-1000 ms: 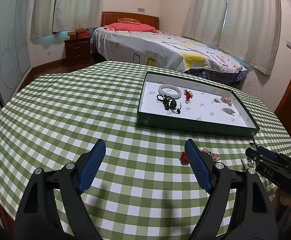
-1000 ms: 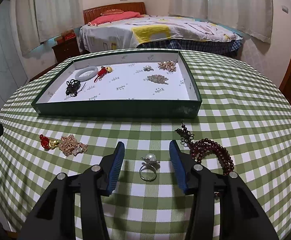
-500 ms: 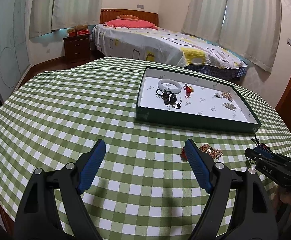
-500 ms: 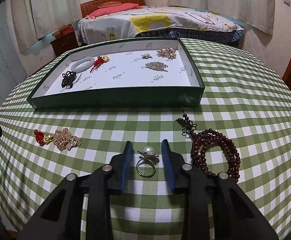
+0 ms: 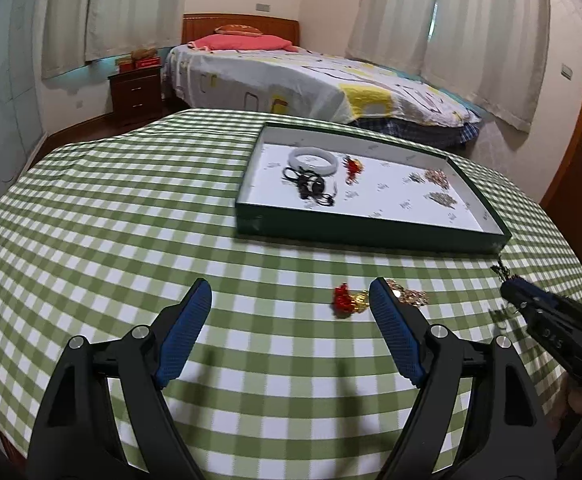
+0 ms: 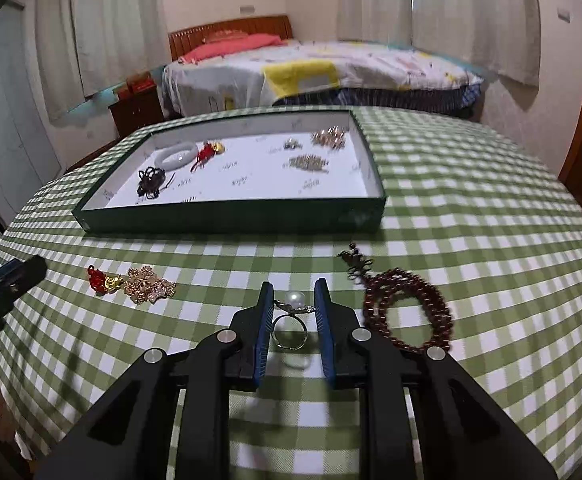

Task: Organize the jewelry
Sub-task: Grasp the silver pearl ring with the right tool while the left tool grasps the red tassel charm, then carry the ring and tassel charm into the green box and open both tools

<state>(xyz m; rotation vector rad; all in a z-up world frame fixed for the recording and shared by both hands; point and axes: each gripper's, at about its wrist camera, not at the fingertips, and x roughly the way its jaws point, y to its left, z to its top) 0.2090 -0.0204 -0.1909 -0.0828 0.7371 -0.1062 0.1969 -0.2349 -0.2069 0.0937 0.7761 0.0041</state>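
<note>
My right gripper (image 6: 293,286) holds a silver pearl ring (image 6: 293,299) between its blue pads, jaws still closing on it. The ring hangs just above the checked cloth, over its own shadow. A dark red bead bracelet (image 6: 407,308) lies just right of that gripper. To its left lie a gold brooch (image 6: 149,284) and a red-gold charm (image 6: 101,280). My left gripper (image 5: 290,284) stands open over bare cloth, the charm (image 5: 345,300) just inside its right finger and farther off. The green tray (image 6: 231,220) lies beyond, holding a white bangle (image 6: 177,154) and several other pieces.
The tray (image 5: 351,236) has low walls and a white floor. The round table's edge curves close on both sides. A bed, a nightstand and curtains stand behind it. The right gripper's tip (image 5: 511,292) shows at the right of the left wrist view.
The right jaws have drawn in from wide apart to the sides of the pearl ring, and the ring has come up off the cloth. The left gripper has drifted a little and stays open.
</note>
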